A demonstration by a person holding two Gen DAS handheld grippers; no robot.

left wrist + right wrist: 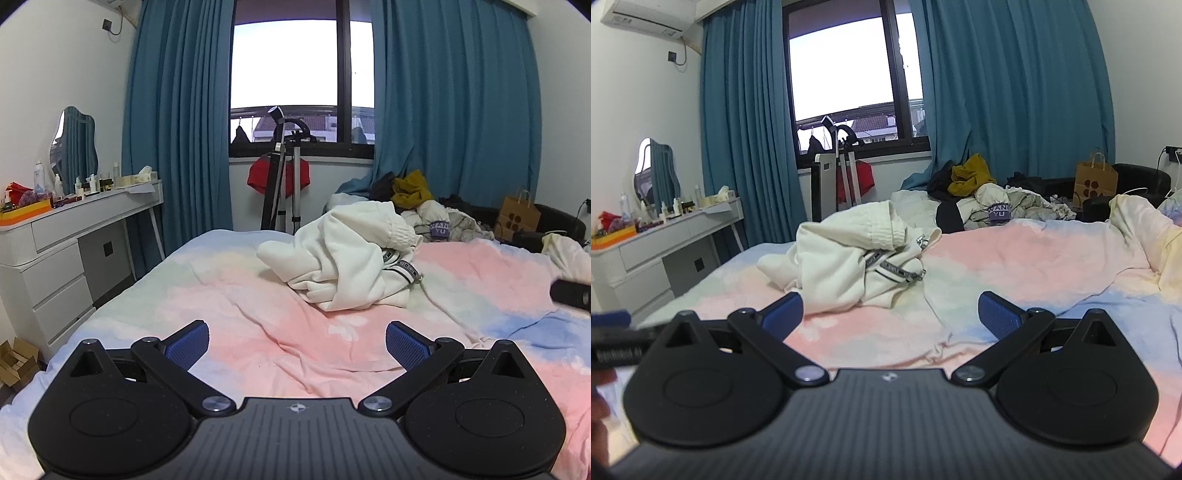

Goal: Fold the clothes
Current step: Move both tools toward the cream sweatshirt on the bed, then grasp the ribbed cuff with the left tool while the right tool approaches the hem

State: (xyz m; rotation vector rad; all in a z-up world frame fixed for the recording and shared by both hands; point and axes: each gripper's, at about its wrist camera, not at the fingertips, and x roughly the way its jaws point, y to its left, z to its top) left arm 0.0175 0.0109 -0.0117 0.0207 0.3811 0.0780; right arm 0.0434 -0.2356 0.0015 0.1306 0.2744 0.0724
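Left gripper [297, 345]: nearest the left wrist camera, low over the bed, its blue-padded fingers [188, 345] spread wide with nothing between them.
Right gripper [890, 317]: likewise released and empty, hovering just short of the garment; its near edge shows blurred at the right border of the left view.
Bed [258, 332]: covered by a wrinkled pastel sheet in pink, blue and pale yellow.
White garment [343, 258]: a cream hoodie or jacket (exact kind hard to tell) lying in a crumpled heap on the middle of the bed, a ribbed cuff on top and a striped band with a metal fitting [916, 275] hanging out.
Task progress: the garment lies bunched, not flat and not folded; spreading it out and folding it is all left to do, as far as can be judged.
Clothes pile [990, 199]: more unfolded garments, mustard, black and pale, heaped at the far side of the bed.
Writing: a purple patch [999, 213] reads "WAN" above "YU"; the lettering on the garment's band is too small to read.
Paper bag [1095, 182]: brown, printed with dark dots.
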